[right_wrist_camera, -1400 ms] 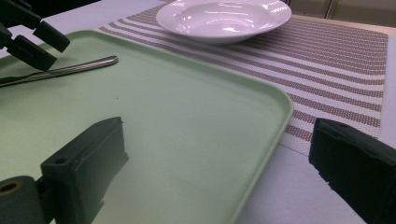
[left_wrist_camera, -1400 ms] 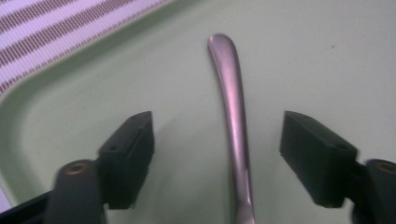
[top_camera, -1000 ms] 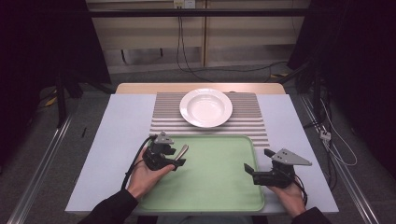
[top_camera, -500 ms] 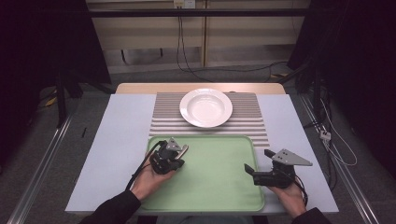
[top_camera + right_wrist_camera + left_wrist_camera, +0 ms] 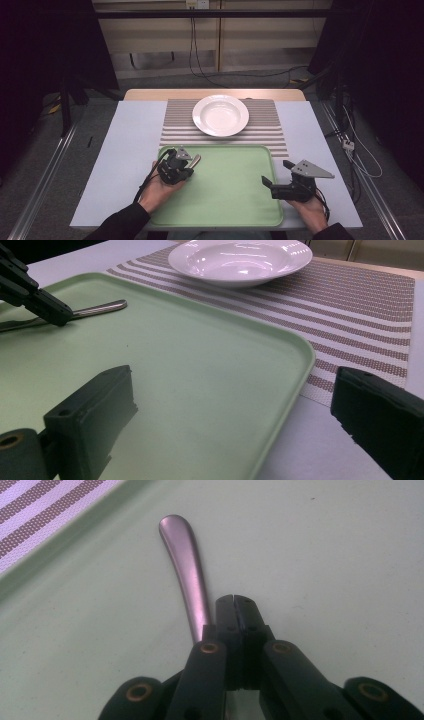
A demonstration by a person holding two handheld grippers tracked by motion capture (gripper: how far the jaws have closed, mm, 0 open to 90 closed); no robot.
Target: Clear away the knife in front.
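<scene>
A metal utensil lies at the far left corner of the green tray (image 5: 225, 200), its handle (image 5: 195, 161) pointing up and right. In the left gripper view the handle (image 5: 185, 565) runs along the left side of my left gripper (image 5: 234, 602). The black jaws meet tip to tip with nothing visible between them. My left gripper (image 5: 187, 168) rests low on the tray over the utensil. My right gripper (image 5: 273, 173) hovers at the tray's right edge, jaws wide apart and empty. From the right gripper (image 5: 235, 405) view the utensil (image 5: 97, 308) passes under the left gripper's tip (image 5: 57, 317).
A white deep plate (image 5: 220, 115) sits on a striped placemat (image 5: 175, 125) beyond the tray. Pale table surface (image 5: 125, 150) flanks the tray on both sides. A person's hands hold both grippers from the near edge.
The left gripper shifted slightly right and settled down onto the tray by the utensil, and its jaws came together. The right gripper stayed put.
</scene>
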